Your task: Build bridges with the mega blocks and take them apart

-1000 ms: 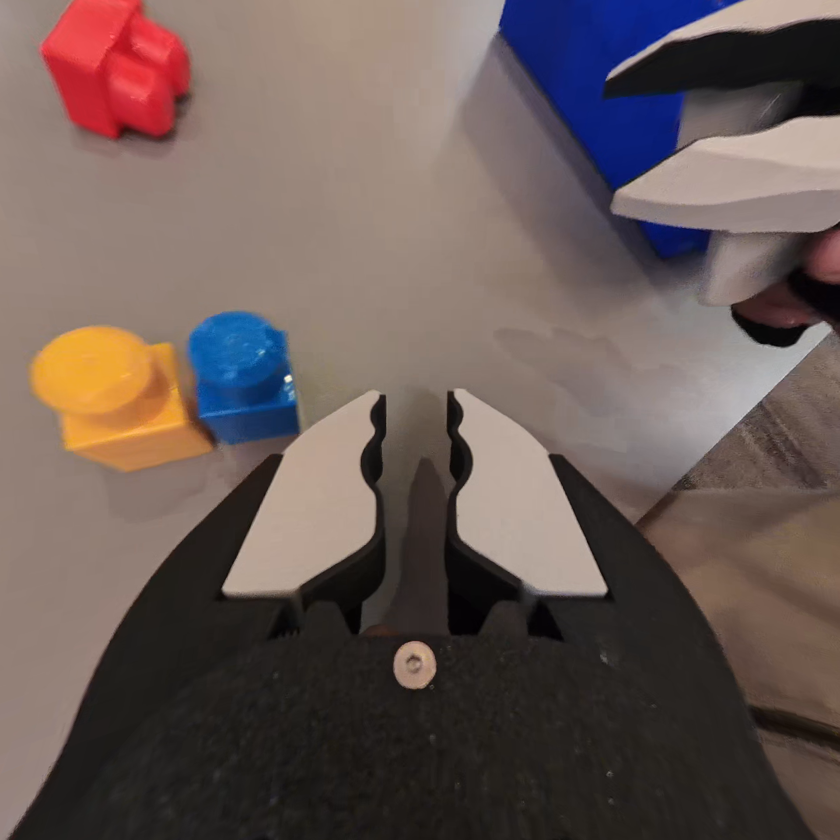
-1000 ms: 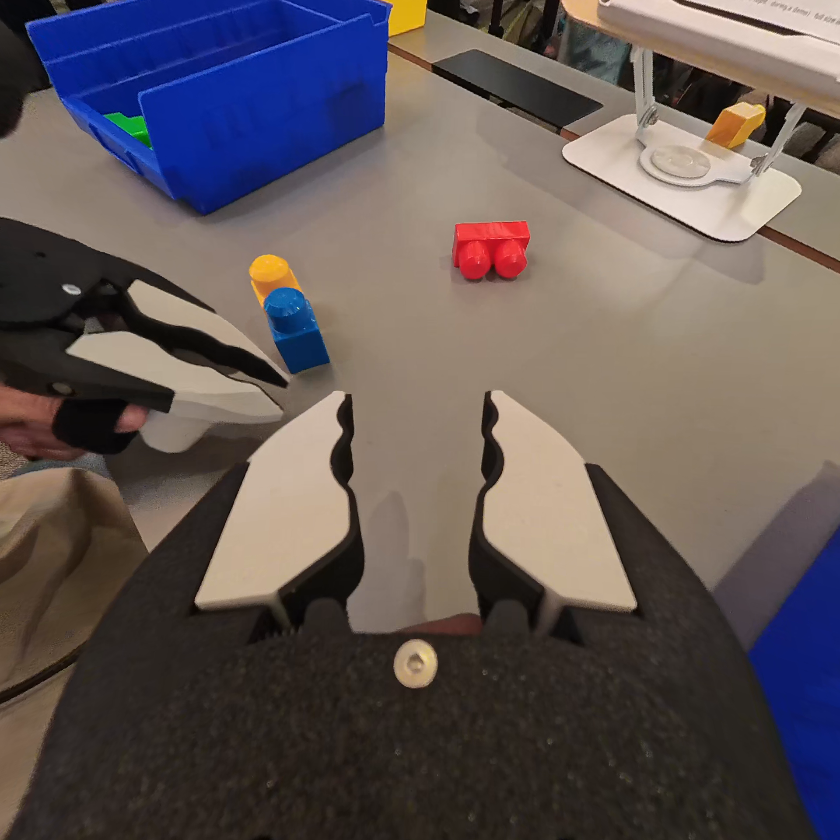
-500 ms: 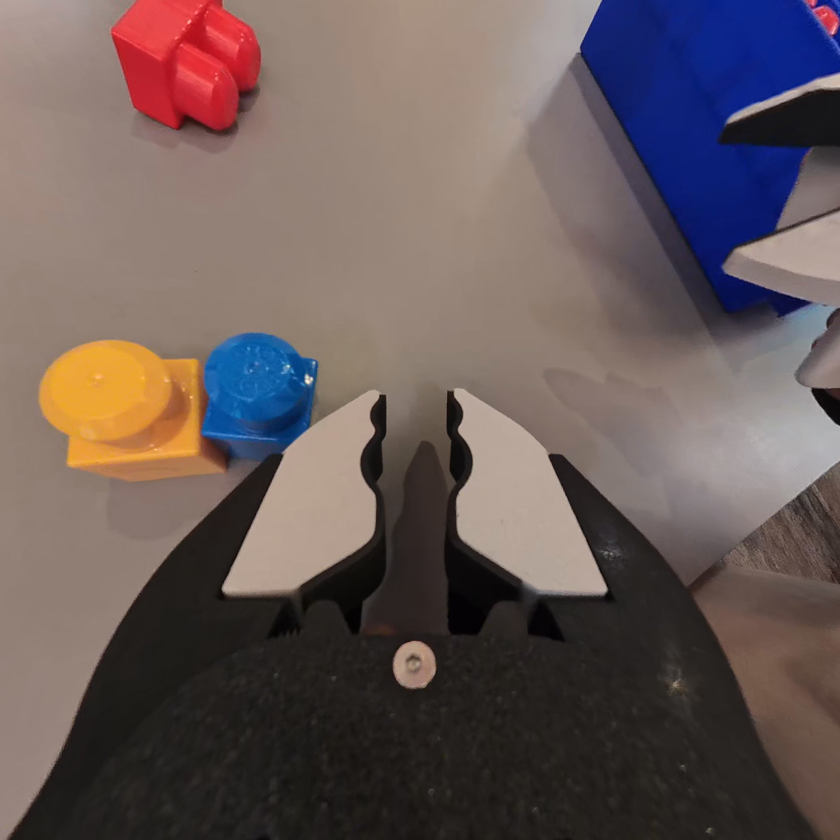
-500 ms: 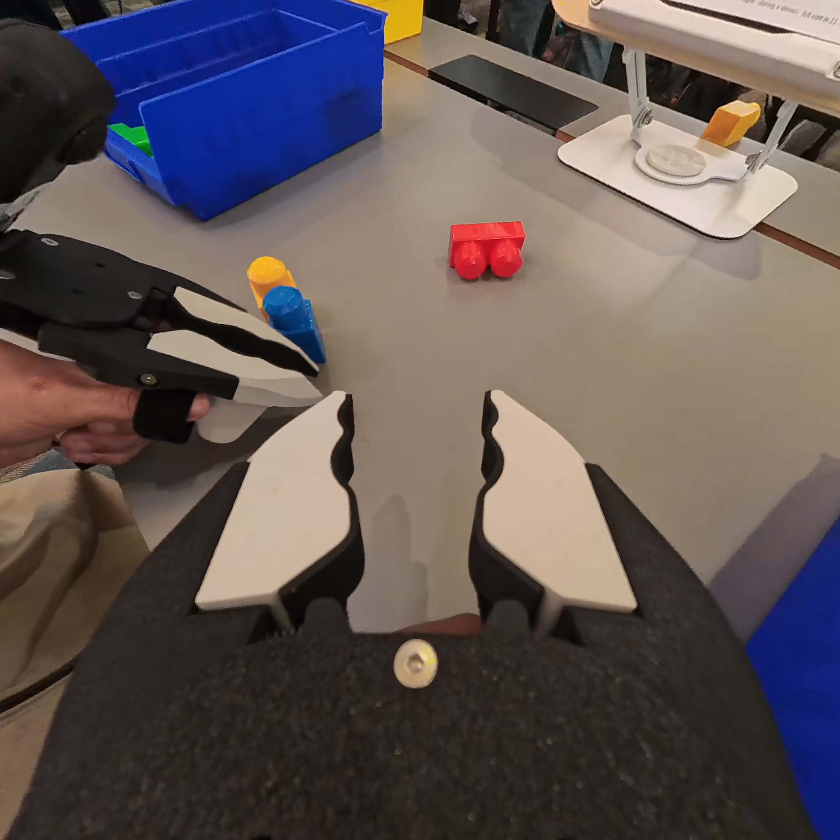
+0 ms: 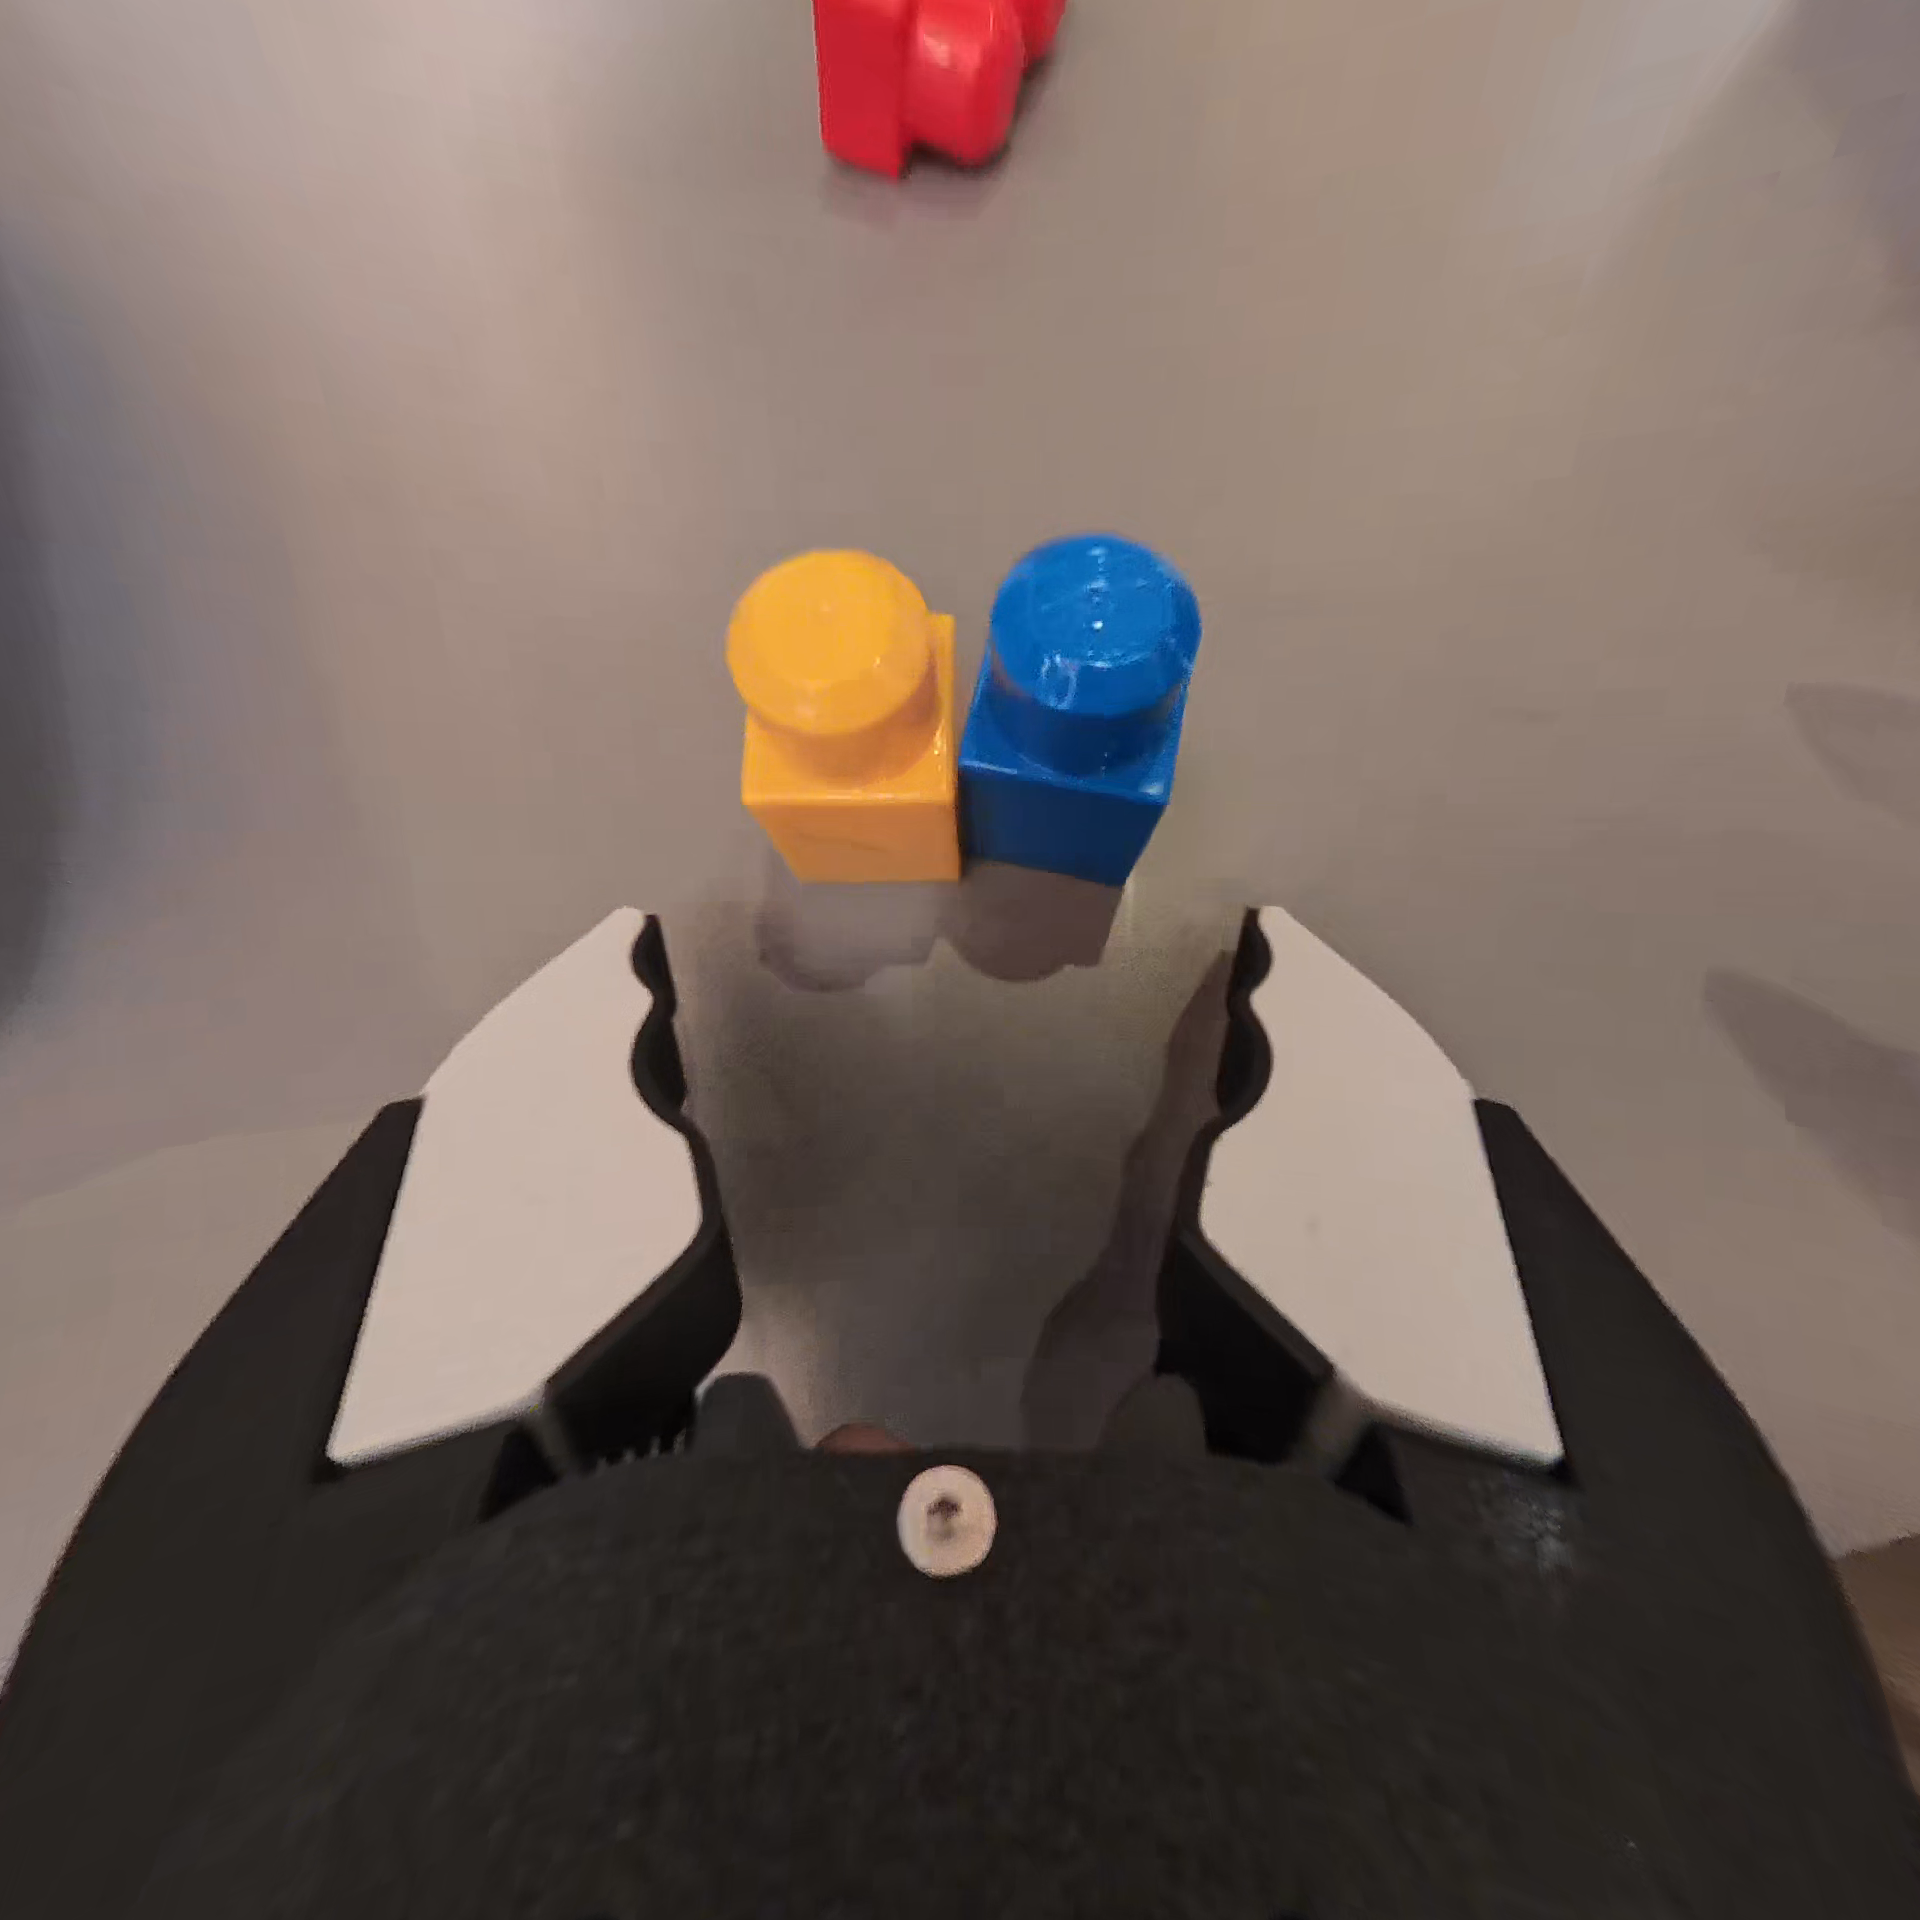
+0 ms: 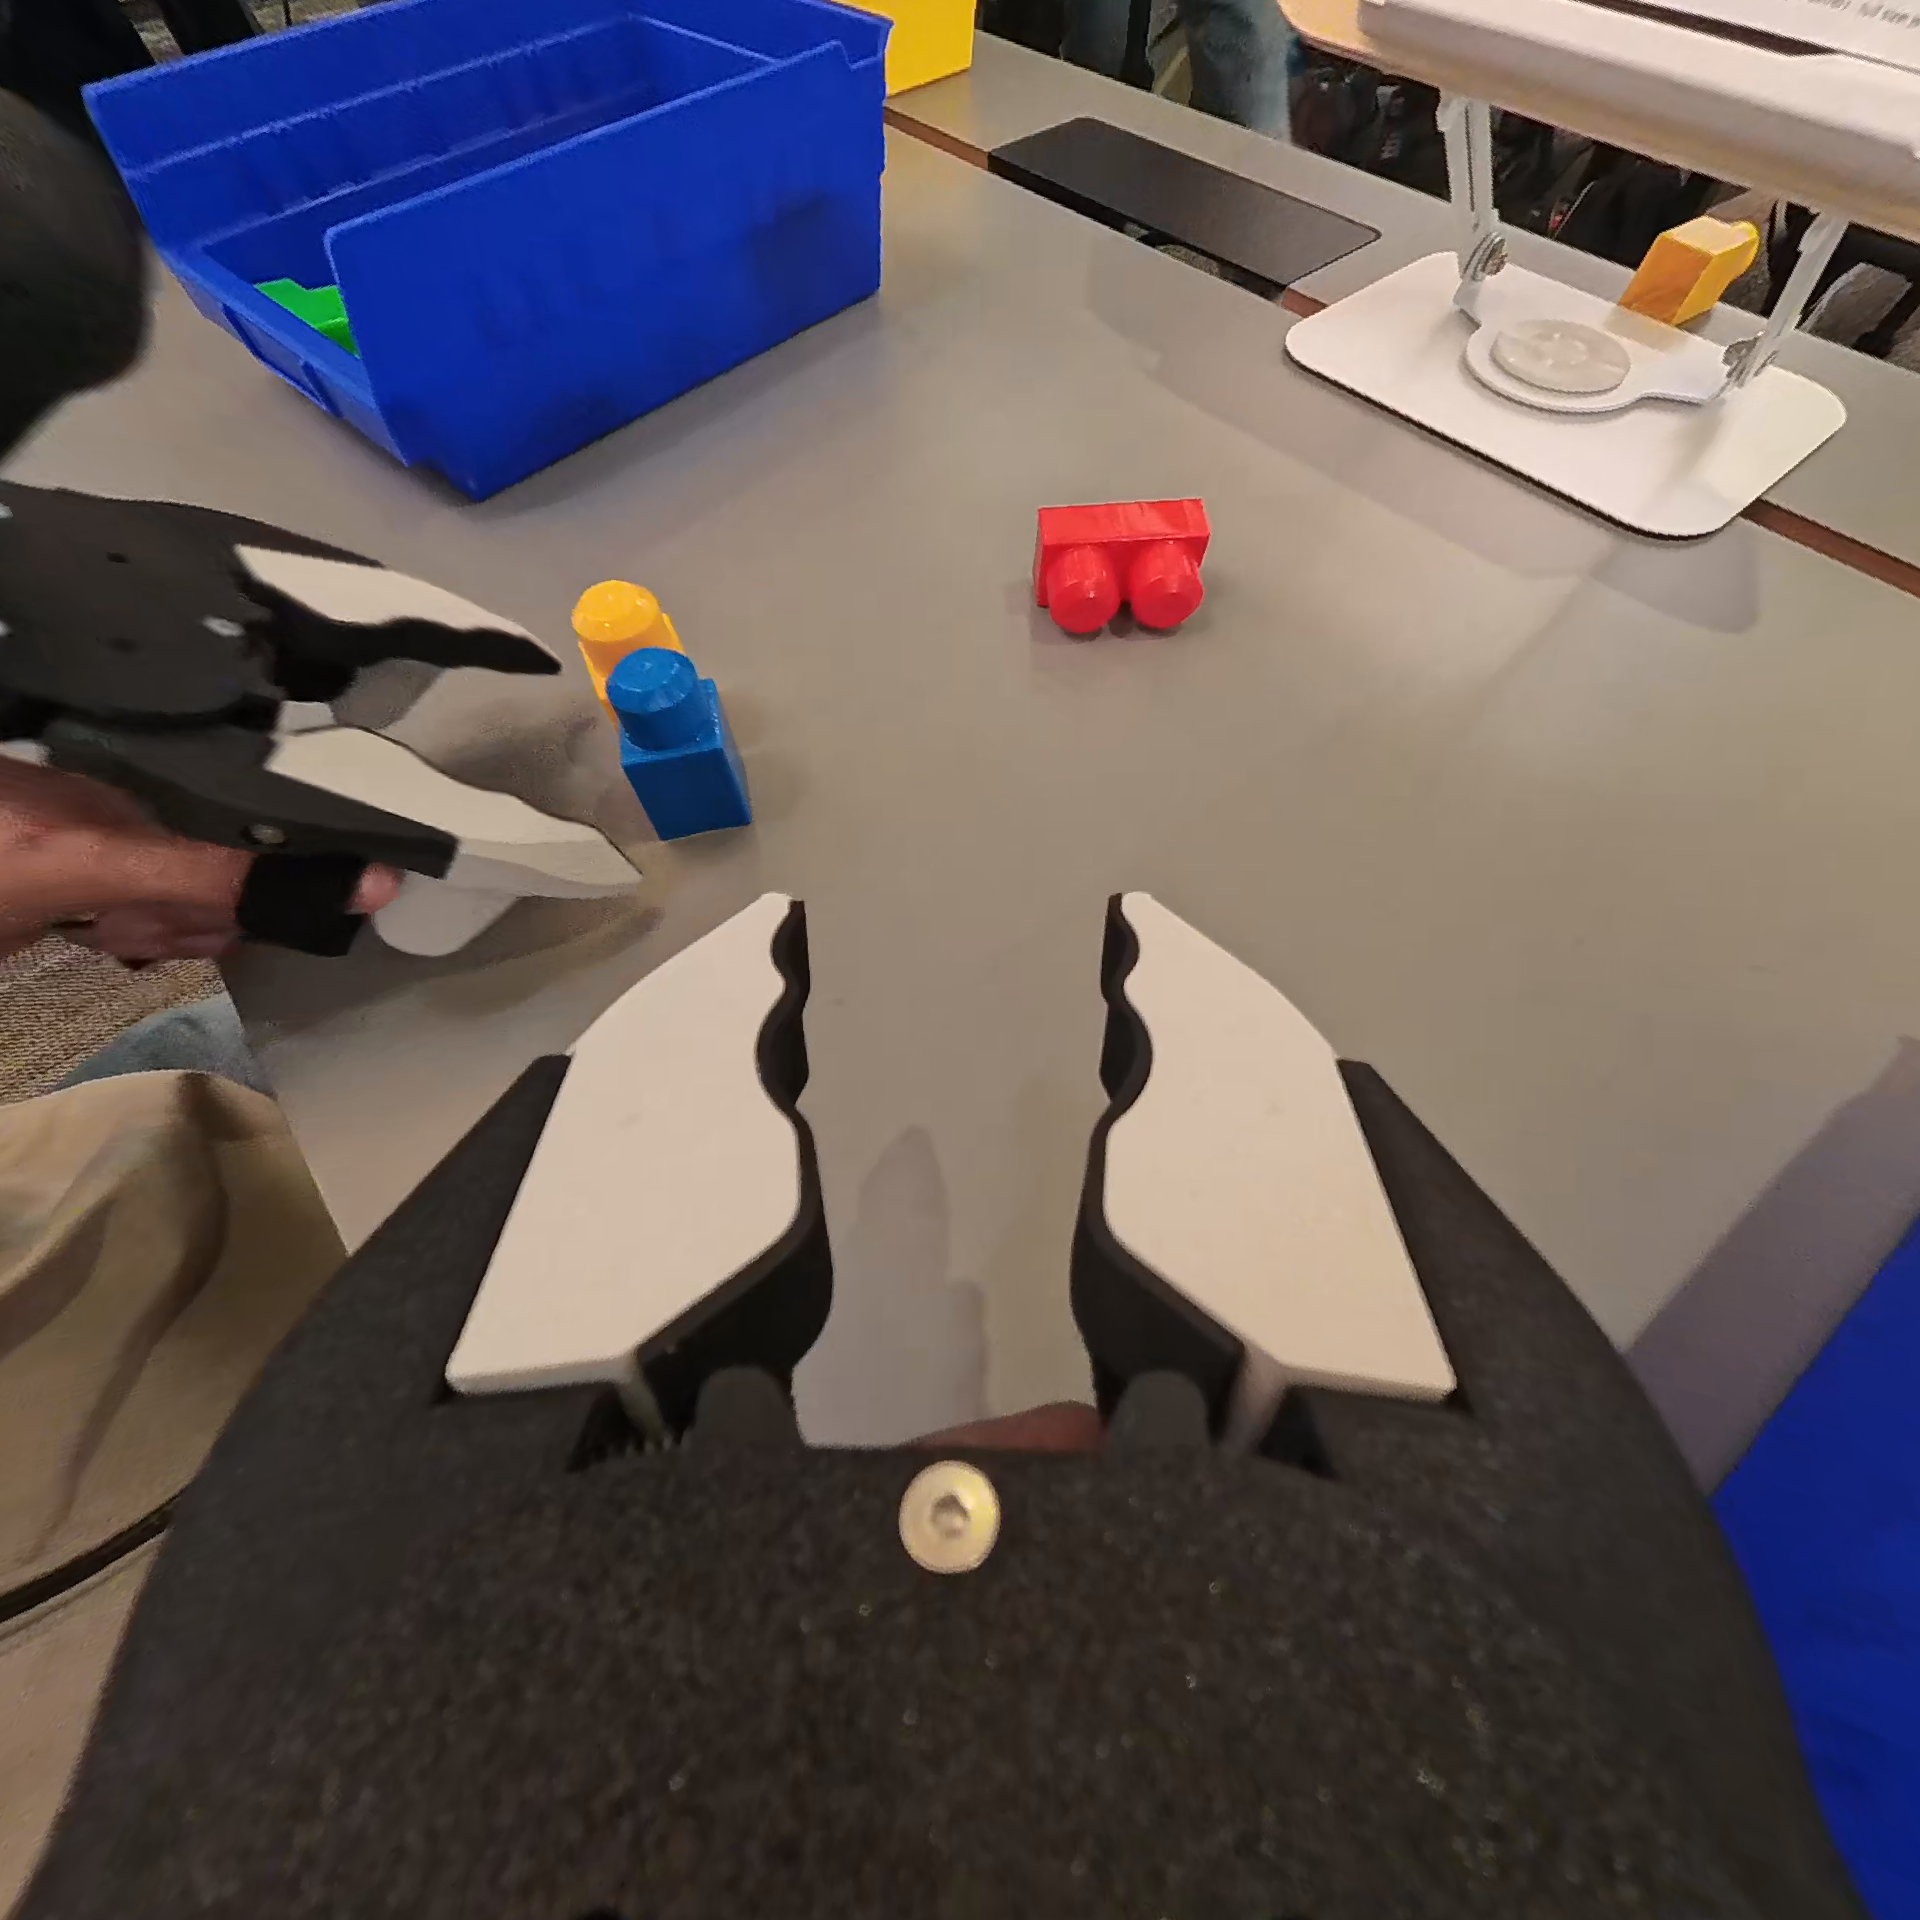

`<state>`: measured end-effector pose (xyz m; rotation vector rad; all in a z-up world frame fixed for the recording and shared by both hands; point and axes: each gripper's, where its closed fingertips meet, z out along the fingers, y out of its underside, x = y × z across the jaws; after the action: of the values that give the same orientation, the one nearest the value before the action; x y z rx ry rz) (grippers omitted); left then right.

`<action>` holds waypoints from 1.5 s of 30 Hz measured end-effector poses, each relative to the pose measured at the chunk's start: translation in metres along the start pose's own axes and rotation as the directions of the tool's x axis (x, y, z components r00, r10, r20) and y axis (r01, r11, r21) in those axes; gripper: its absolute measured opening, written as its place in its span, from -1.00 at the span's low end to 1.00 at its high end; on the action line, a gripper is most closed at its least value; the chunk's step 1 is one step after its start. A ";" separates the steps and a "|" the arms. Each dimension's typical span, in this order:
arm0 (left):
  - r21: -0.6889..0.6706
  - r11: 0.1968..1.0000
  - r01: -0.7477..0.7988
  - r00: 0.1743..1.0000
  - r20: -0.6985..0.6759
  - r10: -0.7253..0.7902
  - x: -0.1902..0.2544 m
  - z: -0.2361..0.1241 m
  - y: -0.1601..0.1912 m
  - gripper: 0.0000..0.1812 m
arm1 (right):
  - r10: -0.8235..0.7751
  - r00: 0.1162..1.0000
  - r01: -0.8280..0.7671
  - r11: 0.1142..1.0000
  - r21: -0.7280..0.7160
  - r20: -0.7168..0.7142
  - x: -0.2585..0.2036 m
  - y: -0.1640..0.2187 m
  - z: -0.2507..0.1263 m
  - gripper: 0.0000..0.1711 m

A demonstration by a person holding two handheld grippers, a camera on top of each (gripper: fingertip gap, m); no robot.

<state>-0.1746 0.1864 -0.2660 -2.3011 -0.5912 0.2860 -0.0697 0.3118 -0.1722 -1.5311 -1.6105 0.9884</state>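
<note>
— Since the frame one second back, we record that the left tongs (image 5: 940,925) have swung to face the yellow block (image 5: 847,717) and blue block (image 5: 1081,717) head-on, and their fingers, then nearly together, now stand wide apart. What do we note on the blocks themselves?

— We find both single-stud blocks upright on the grey surface (image 5: 416,520), sides touching, yellow to the left of blue in the left wrist view. They sit just beyond the fingertips, not between them. The red two-stud block (image 5: 925,83) lies farther off, on its side, studs pointing toward the right wrist camera.

— And the right tongs (image 6: 951,909)?

— We see them spread apart, holding nothing, above bare surface, well short of the red block (image 6: 1122,561). In that view the left tongs (image 6: 592,764) enter from the left, a hand (image 6: 114,883) gripping the handle, fingertips close by the blue block (image 6: 681,748), with the yellow block (image 6: 623,623) behind it.

— Surroundings?

— We log a blue bin (image 6: 582,312) at the far left with a green block (image 6: 307,307) inside, and a white stand (image 6: 1558,384) at the far right.
</note>
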 end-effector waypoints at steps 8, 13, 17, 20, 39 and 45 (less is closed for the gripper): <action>-0.030 0.999 0.039 0.998 -0.037 -0.040 0.005 0.019 -0.015 0.16 | -0.016 1.000 0.016 1.000 0.007 -0.005 -0.003 -0.004 -0.003 -0.37; -0.055 0.998 0.037 0.999 -0.038 -0.039 0.003 0.027 -0.017 0.16 | -0.011 1.000 0.011 1.000 0.007 -0.006 -0.002 -0.004 -0.004 -0.37; -0.072 0.997 0.011 0.999 -0.030 -0.013 0.002 0.030 -0.017 0.16 | -0.014 1.000 0.014 1.000 0.009 -0.005 -0.002 -0.005 -0.004 -0.37; -0.070 0.997 0.013 0.999 -0.029 -0.015 0.001 0.032 -0.019 0.16 | -0.011 1.000 0.011 1.000 0.011 -0.006 -0.001 -0.005 -0.005 -0.37; -0.050 0.998 -0.048 0.995 -0.088 0.043 0.008 0.038 -0.028 0.02 | -0.006 1.000 0.006 1.000 0.012 -0.006 -0.001 -0.005 -0.005 -0.37; -0.044 0.993 -0.105 0.985 -0.143 0.098 0.014 0.040 -0.030 0.01 | -0.007 1.000 0.007 1.000 0.009 -0.001 -0.002 -0.004 -0.004 -0.37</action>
<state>-0.1873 0.2364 -0.2737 -2.3824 -0.4154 0.1566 -0.0676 0.3103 -0.1666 -1.5183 -1.6076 0.9899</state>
